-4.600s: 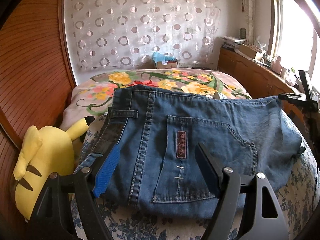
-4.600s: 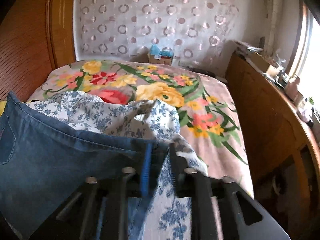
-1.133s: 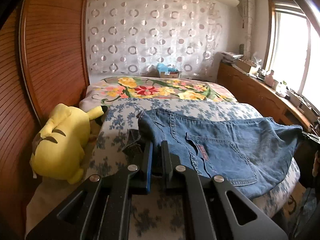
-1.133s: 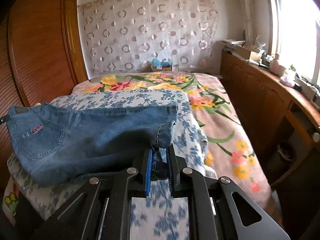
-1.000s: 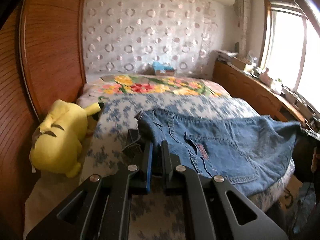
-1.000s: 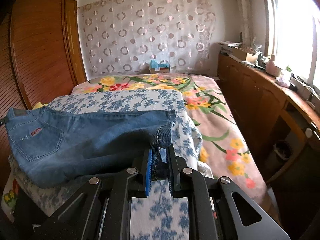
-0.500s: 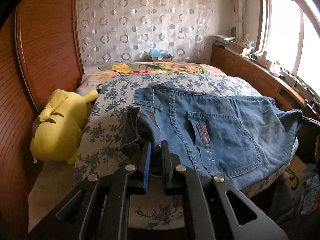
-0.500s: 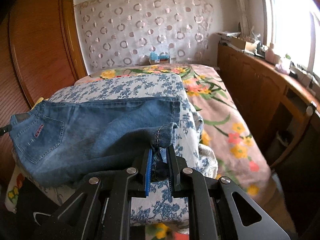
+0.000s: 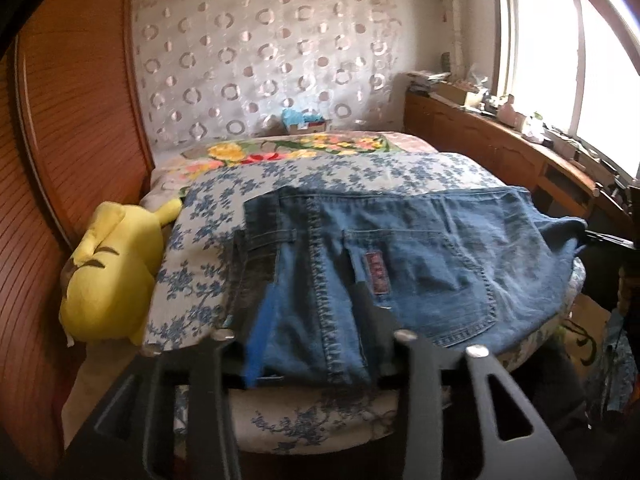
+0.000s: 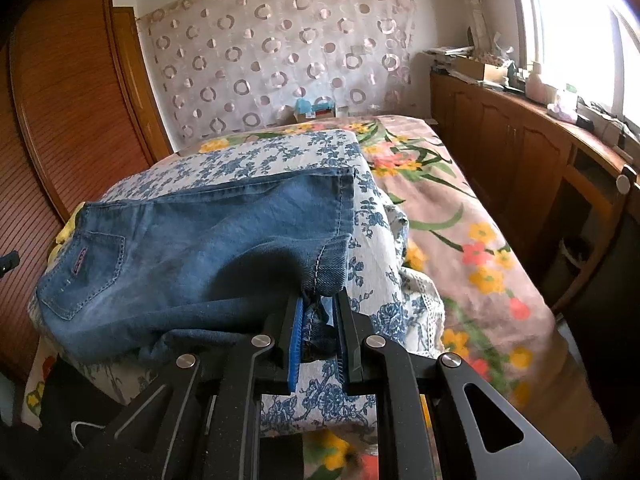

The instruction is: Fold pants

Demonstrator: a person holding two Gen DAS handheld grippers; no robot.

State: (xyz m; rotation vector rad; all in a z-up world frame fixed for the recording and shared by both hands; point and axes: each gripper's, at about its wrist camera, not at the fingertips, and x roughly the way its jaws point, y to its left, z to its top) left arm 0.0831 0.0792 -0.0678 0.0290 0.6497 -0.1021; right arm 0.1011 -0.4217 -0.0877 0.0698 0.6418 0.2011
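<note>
The blue denim pants (image 9: 400, 264) lie folded across the blue-flowered quilt (image 9: 248, 192) on the bed, waistband to the left, back pocket up. My left gripper (image 9: 312, 312) is open, its fingers spread over the near waistband edge without pinching it. In the right wrist view the pants (image 10: 192, 240) stretch to the left. My right gripper (image 10: 318, 320) has its jaws slightly parted around the leg hem (image 10: 328, 268), with denim still between the pads.
A yellow plush toy (image 9: 108, 276) lies left of the quilt against the wooden wardrobe (image 9: 60, 160). A floral bedspread (image 10: 460, 220) covers the bed's far and right side. A wooden counter (image 10: 540, 140) with clutter runs under the window. A tissue box (image 9: 304, 120) sits by the curtain.
My left gripper has opened and let go of the waistband, which now lies flat. My right gripper's jaws have loosened on the hem. The pants have settled lower onto the quilt.
</note>
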